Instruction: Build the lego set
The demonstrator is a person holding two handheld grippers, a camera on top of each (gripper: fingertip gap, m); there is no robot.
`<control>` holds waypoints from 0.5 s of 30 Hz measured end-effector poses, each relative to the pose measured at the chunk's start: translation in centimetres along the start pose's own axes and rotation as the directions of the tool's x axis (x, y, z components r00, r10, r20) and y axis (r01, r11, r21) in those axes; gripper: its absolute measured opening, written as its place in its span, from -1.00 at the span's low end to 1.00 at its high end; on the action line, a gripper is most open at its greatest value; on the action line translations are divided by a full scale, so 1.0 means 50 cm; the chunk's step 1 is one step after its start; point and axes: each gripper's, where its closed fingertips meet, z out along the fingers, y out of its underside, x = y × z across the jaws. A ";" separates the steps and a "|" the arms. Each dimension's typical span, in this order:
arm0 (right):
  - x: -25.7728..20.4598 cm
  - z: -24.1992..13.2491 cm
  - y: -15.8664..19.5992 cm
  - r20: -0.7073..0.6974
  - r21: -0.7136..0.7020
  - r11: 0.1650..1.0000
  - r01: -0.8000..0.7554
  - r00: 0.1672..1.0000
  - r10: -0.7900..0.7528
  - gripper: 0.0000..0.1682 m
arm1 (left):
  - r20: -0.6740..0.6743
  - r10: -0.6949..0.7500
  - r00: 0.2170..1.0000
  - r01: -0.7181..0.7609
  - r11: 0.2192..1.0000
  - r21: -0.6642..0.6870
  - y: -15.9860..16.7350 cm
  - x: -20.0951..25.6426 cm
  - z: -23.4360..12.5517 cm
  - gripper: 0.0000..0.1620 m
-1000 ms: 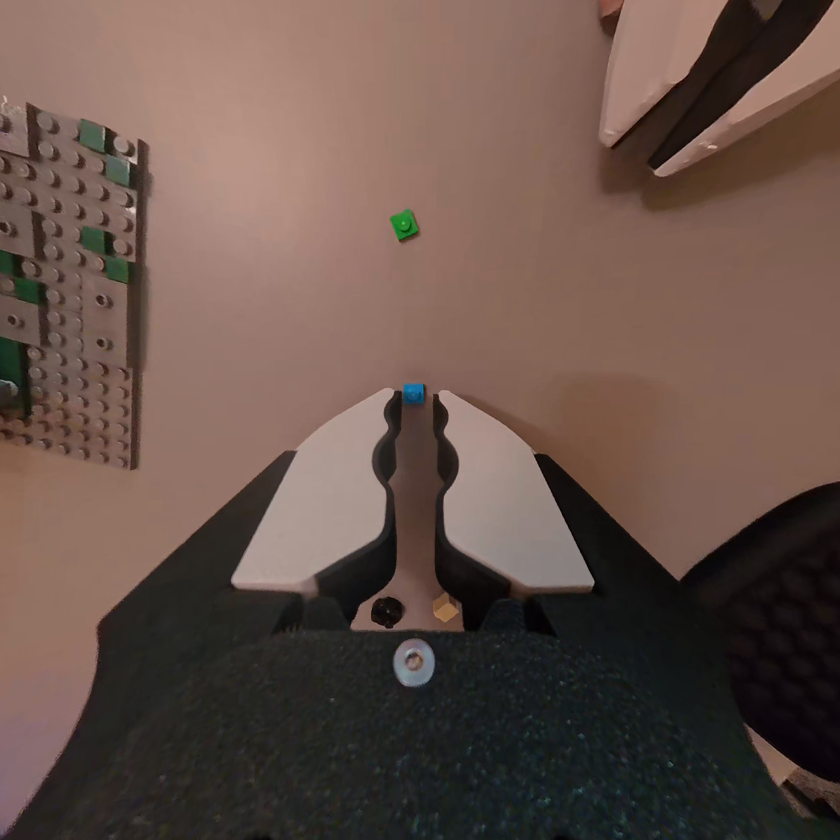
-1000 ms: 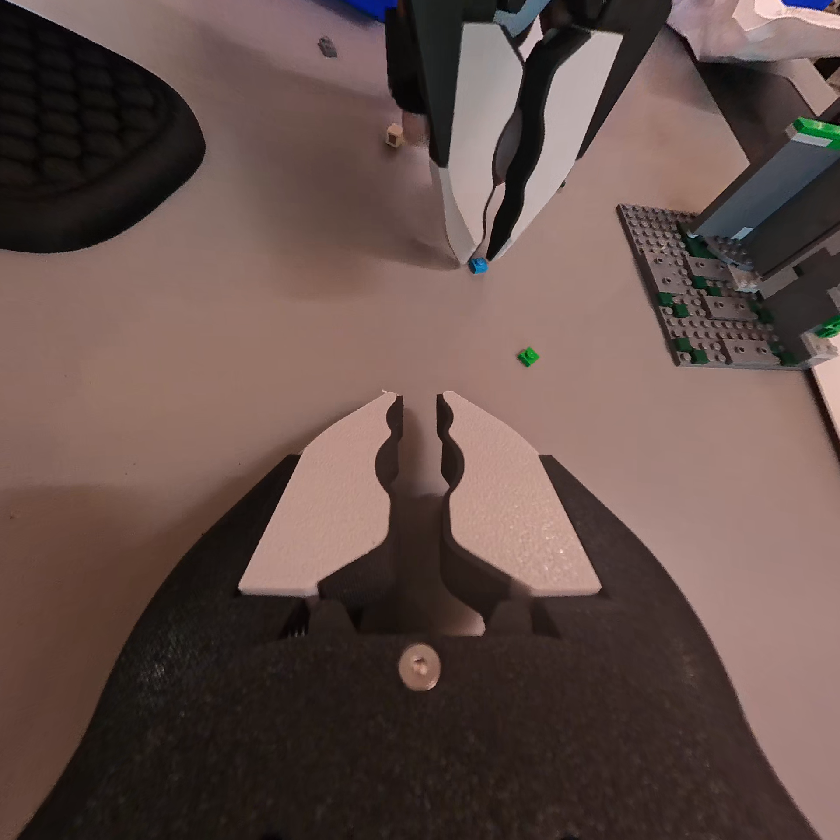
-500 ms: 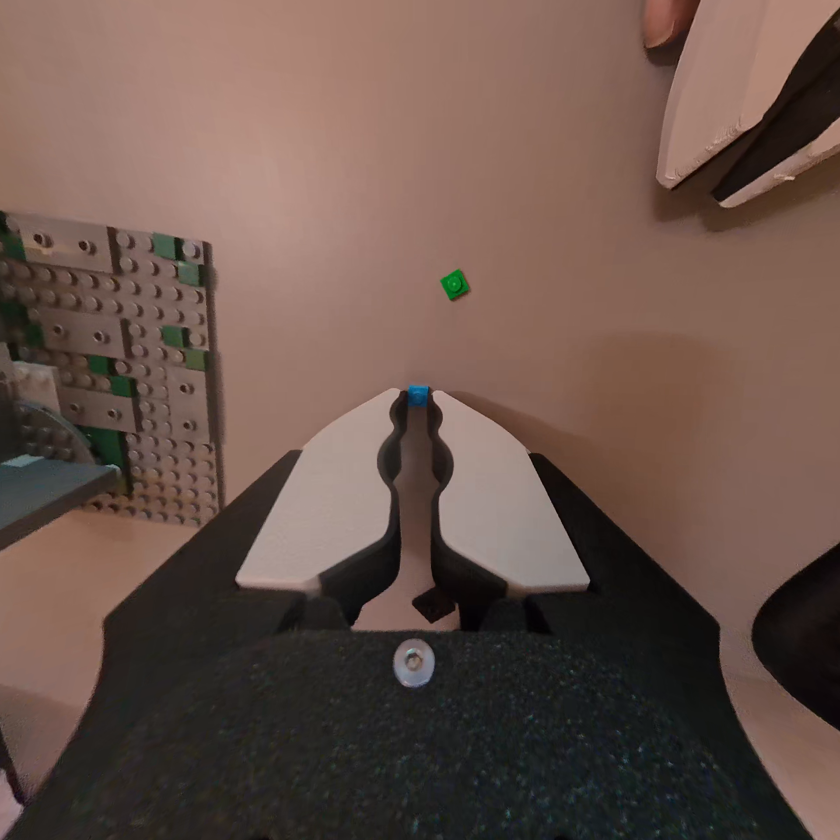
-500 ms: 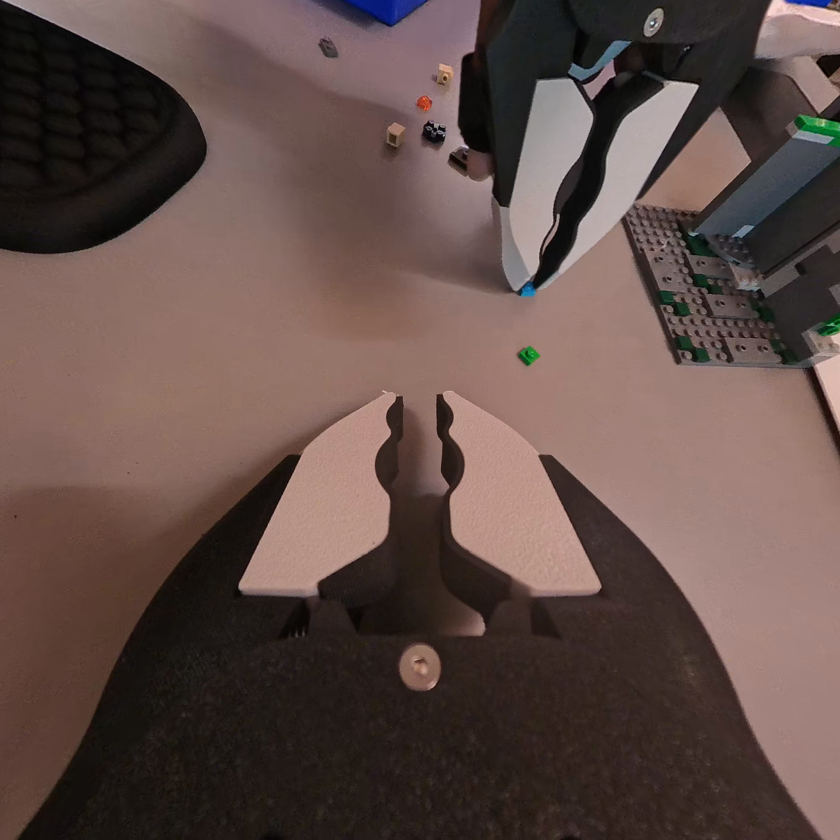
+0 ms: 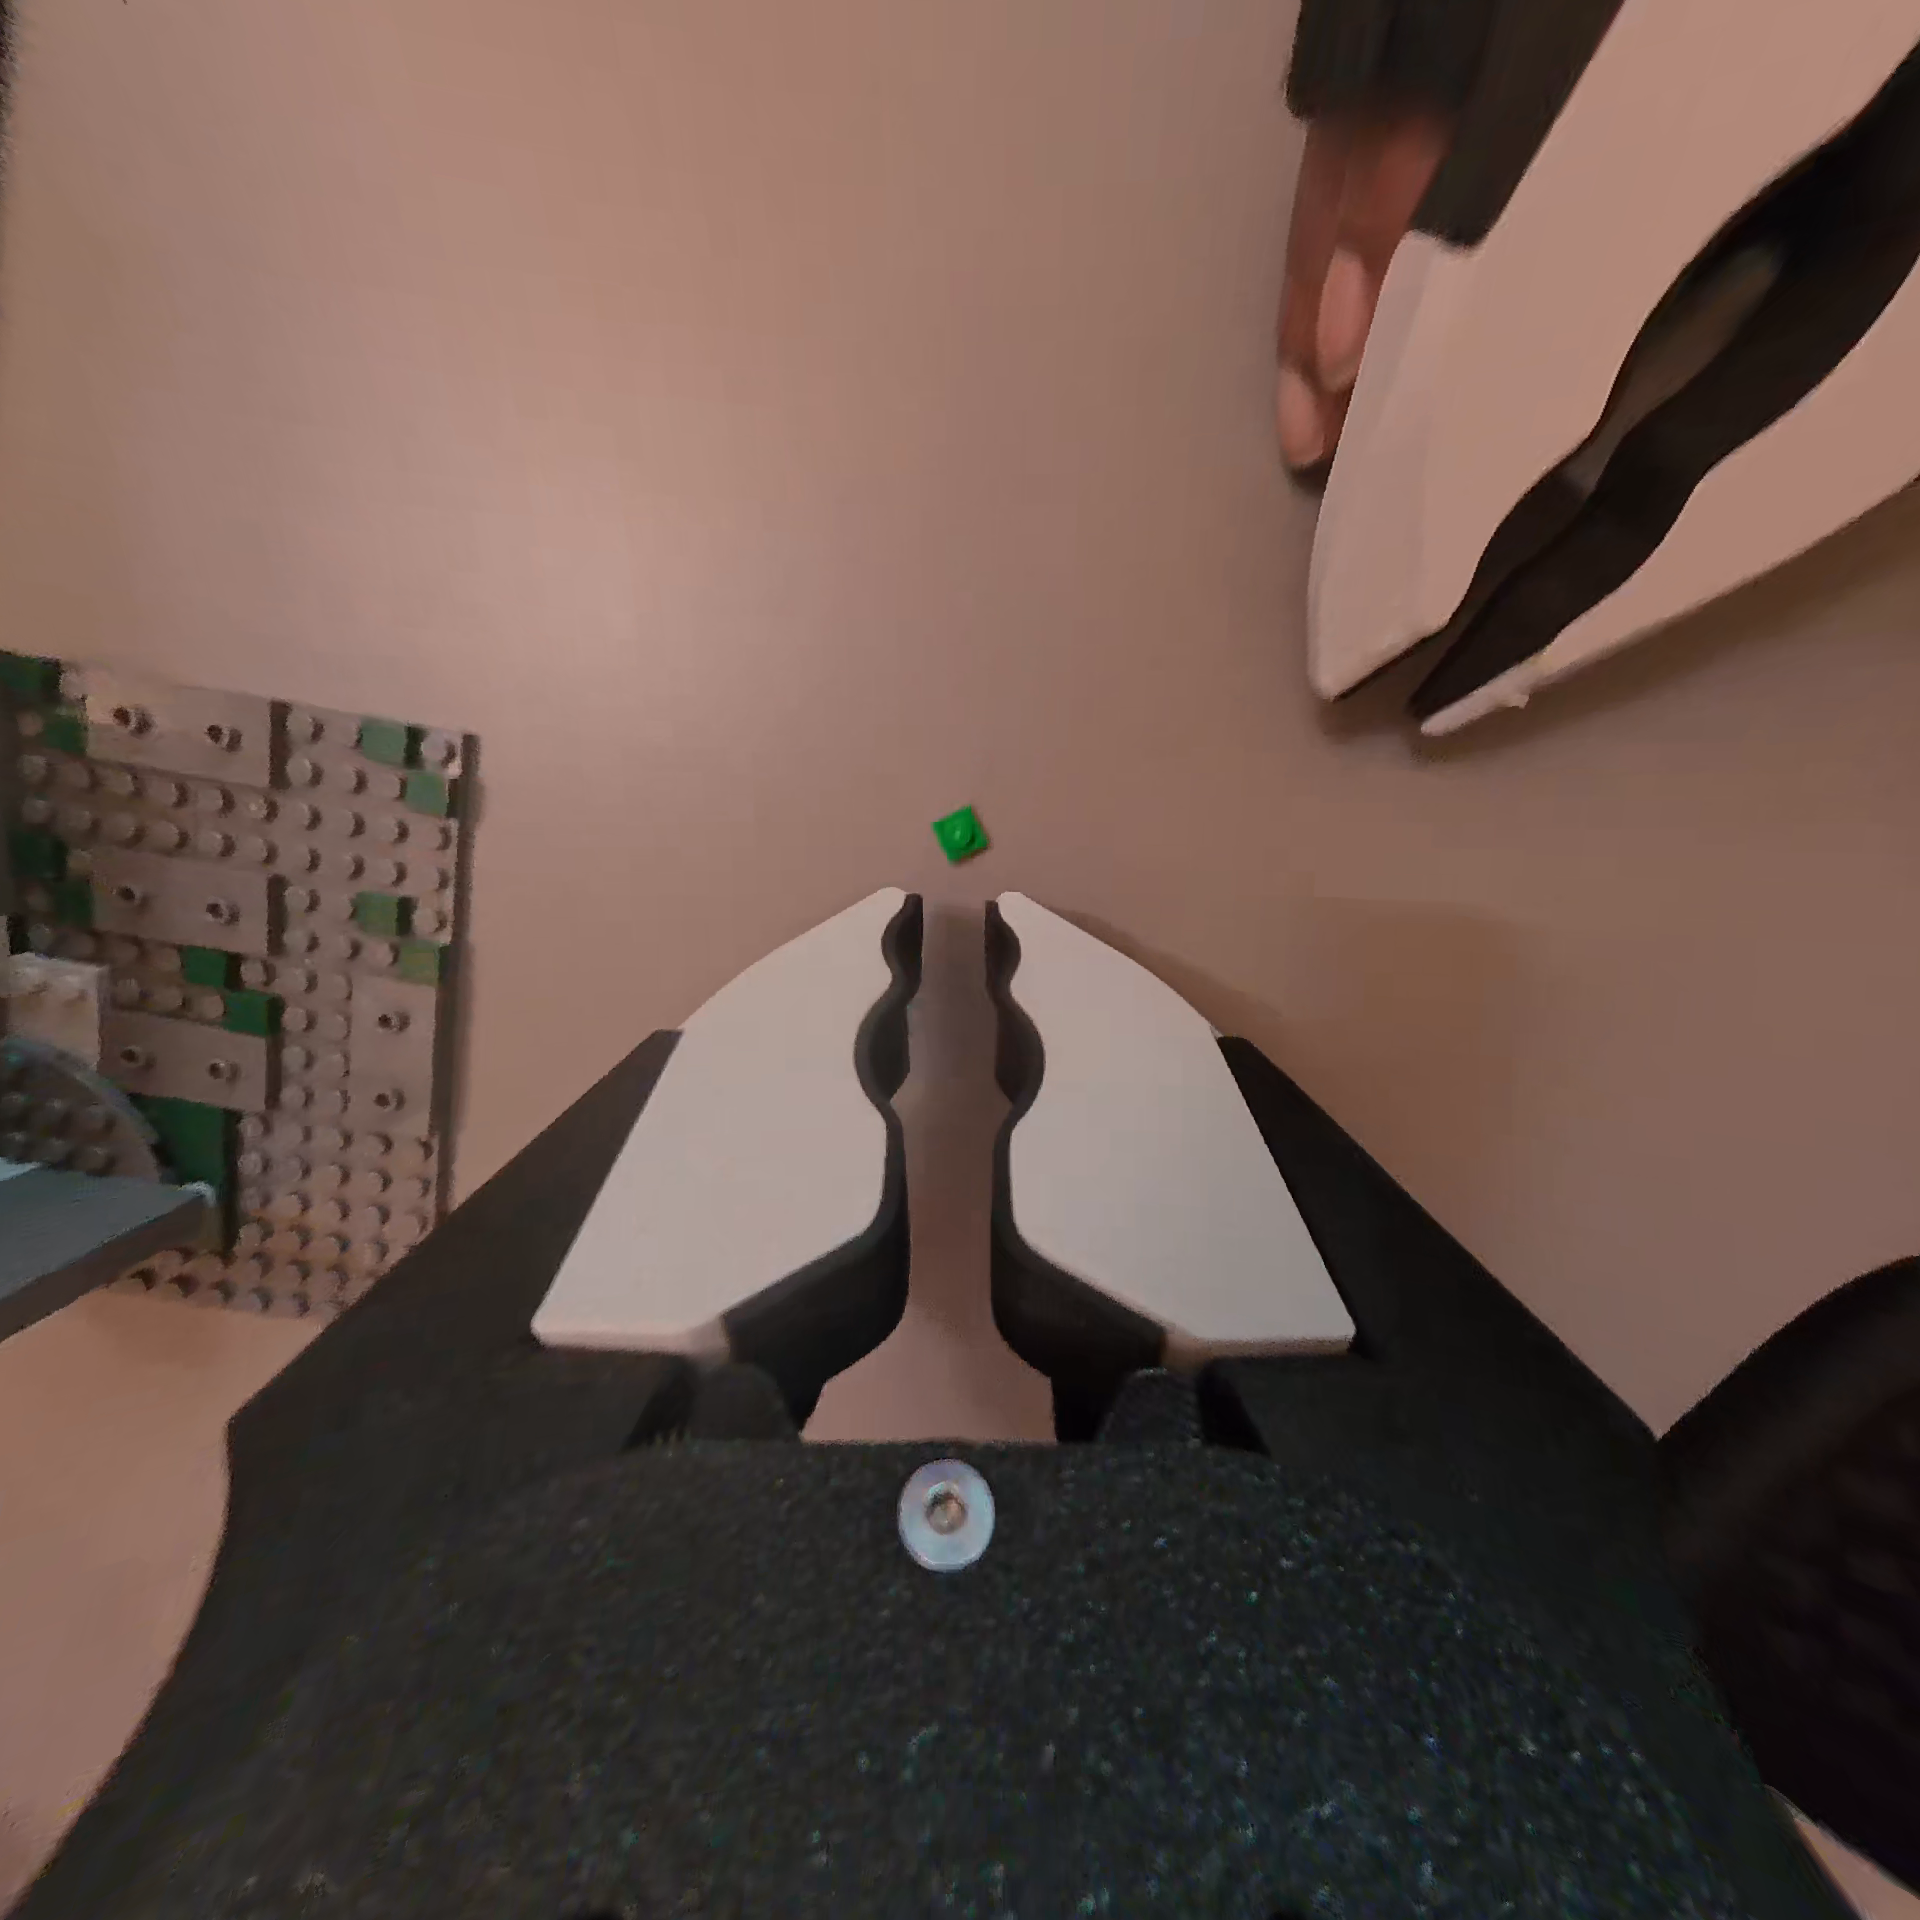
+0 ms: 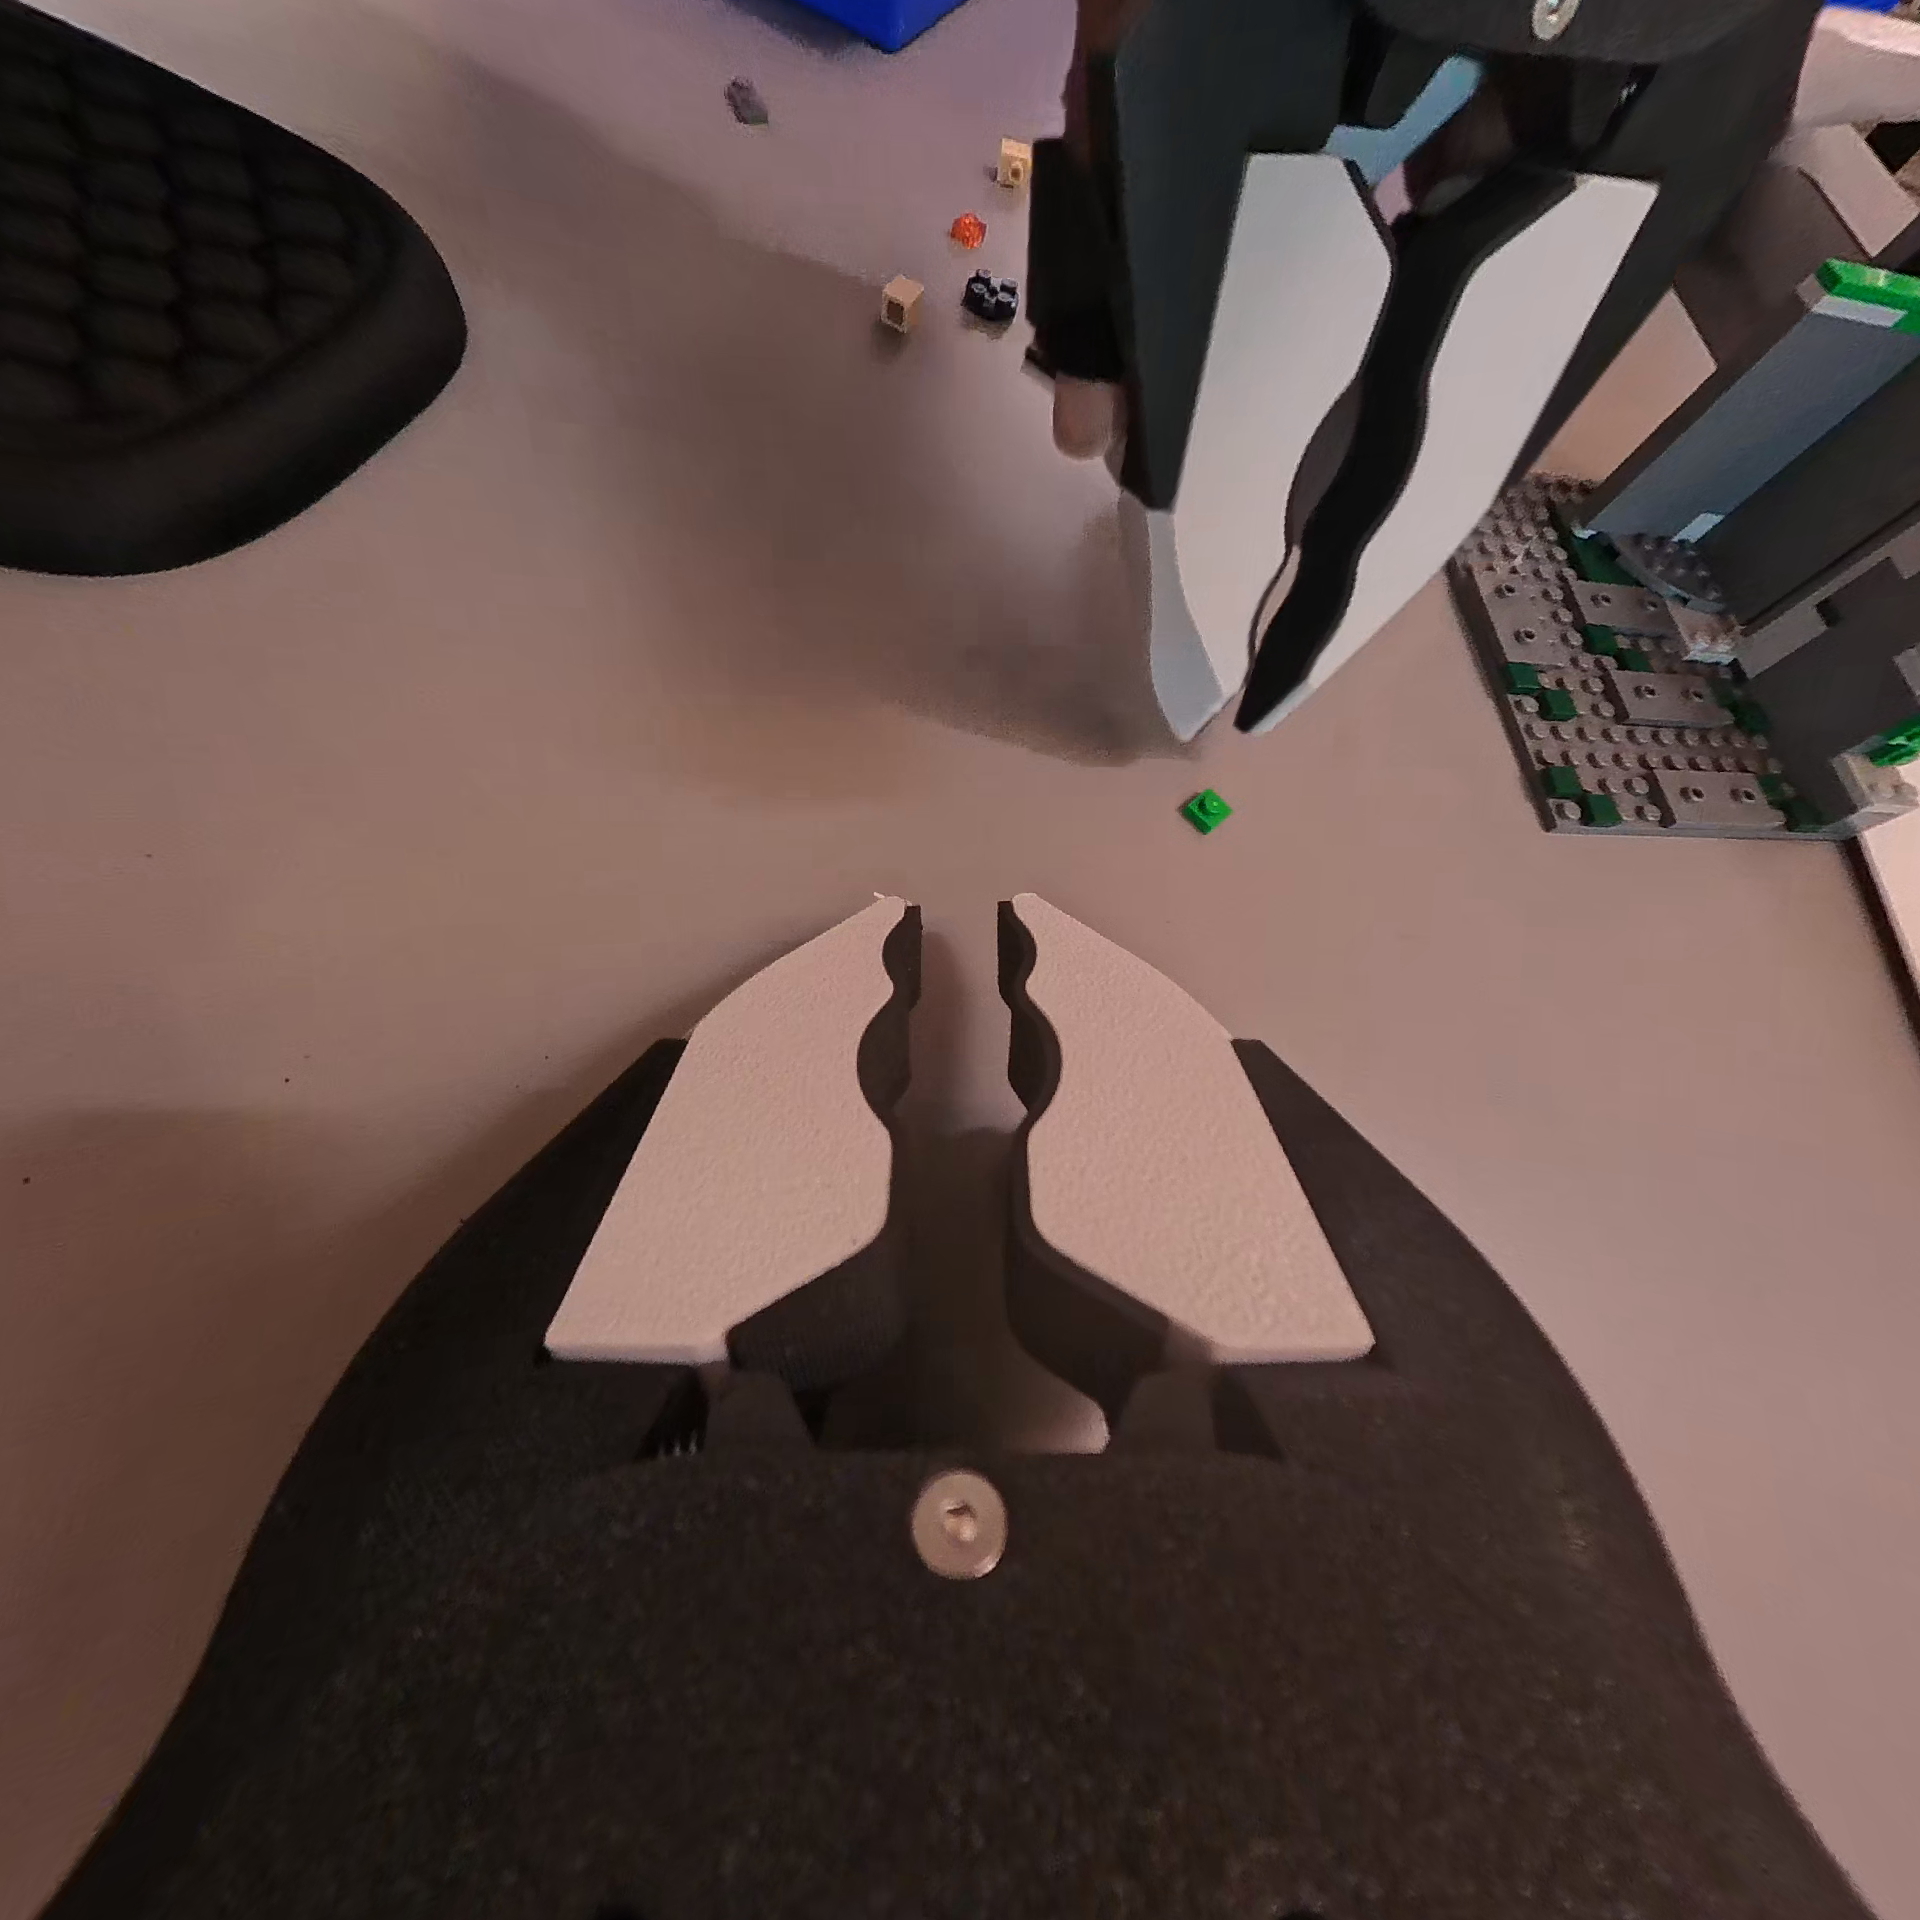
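The right gripper (image 6: 958, 906) hovers low over the table (image 6: 520, 831), its fingers slightly parted and holding nothing. Just beyond lies the green plate (image 6: 1206, 810). The left gripper (image 6: 1226, 722) points steeply down right behind that plate, tips near the table, narrowly parted and empty. Farther right stands the grey build (image 6: 1662, 675); loose bricks (image 6: 940, 281) lie far back.

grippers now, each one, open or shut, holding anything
Left hand-held gripper: open a narrow gap, nothing between the fingertips, green plate just ahead on the table.
Right hand-held gripper: open a narrow gap, empty.
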 end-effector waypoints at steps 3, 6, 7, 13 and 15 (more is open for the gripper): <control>0.000 0.000 0.000 0.000 0.000 1.000 0.002 1.000 -0.002 -0.83 | -0.006 -0.049 0.999 0.049 0.999 0.010 -0.013 0.001 0.014 -0.86; 0.000 0.000 0.000 0.000 0.000 1.000 0.002 1.000 -0.002 -0.83 | -0.002 -0.088 0.996 0.088 0.996 0.004 -0.016 -0.006 0.024 -0.87; 0.000 0.000 0.000 0.000 0.001 1.000 0.001 1.000 -0.001 -0.83 | -0.005 -0.093 0.996 0.093 0.996 0.006 -0.017 -0.007 0.025 -0.88; 0.000 0.000 0.000 0.001 0.000 1.000 0.000 1.000 0.000 -0.83 | 0.009 -0.030 1.000 0.030 0.999 -0.032 -0.008 -0.008 0.023 -0.94; 0.000 0.000 0.000 0.001 0.000 1.000 0.000 1.000 0.000 -0.83 | 0.012 0.000 1.000 0.001 0.999 -0.050 -0.003 -0.010 0.020 -0.94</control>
